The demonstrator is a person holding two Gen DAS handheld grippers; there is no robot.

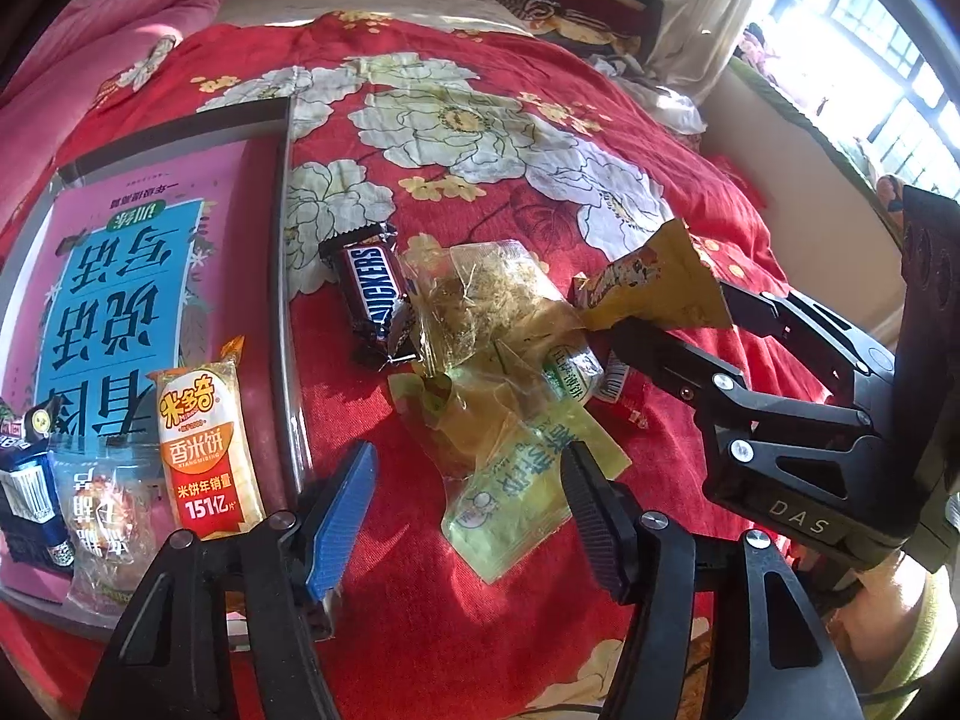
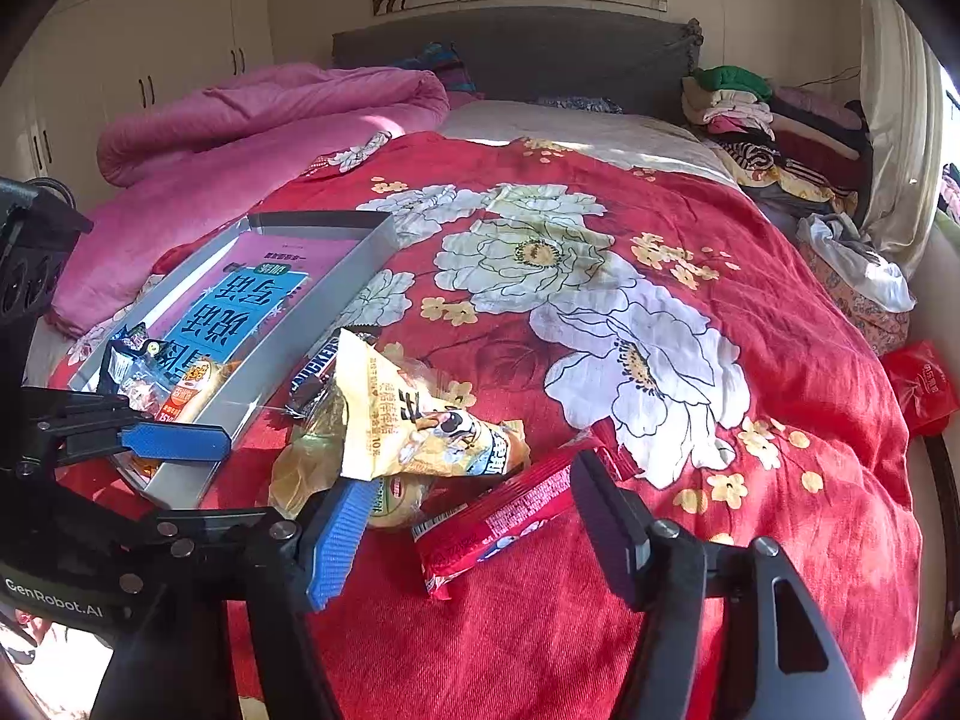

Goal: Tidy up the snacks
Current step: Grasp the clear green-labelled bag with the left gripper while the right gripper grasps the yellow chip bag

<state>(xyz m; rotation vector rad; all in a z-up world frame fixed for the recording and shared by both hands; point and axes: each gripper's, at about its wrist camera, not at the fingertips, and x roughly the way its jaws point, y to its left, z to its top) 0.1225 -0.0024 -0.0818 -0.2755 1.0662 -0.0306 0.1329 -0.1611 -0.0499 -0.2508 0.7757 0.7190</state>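
Left wrist view: the left gripper (image 1: pixel 471 504), jaws apart, hovers over a crinkly green-yellow packet (image 1: pixel 522 498) on the red floral quilt (image 1: pixel 480 138). Left, a glossy orange rice-cracker pack (image 1: pixel 207 450) lies in the flat grey tray (image 1: pixel 282 276) on a pink book (image 1: pixel 150 276). Farther sit clear cellophane wrappers (image 1: pixel 498 300) and a dark Snickers bar (image 1: pixel 375 294). Right wrist view: the right gripper (image 2: pixel 465 522), jaws spread, straddles a red foil bar (image 2: pixel 498 519), beneath a yellow pouch (image 2: pixel 396 420).

Red wrapper (image 1: pixel 624 396) at three o'clock mostly hidden under yellow packets (image 1: pixel 528 420); tray (image 1: pixel 282 276) cut off left.
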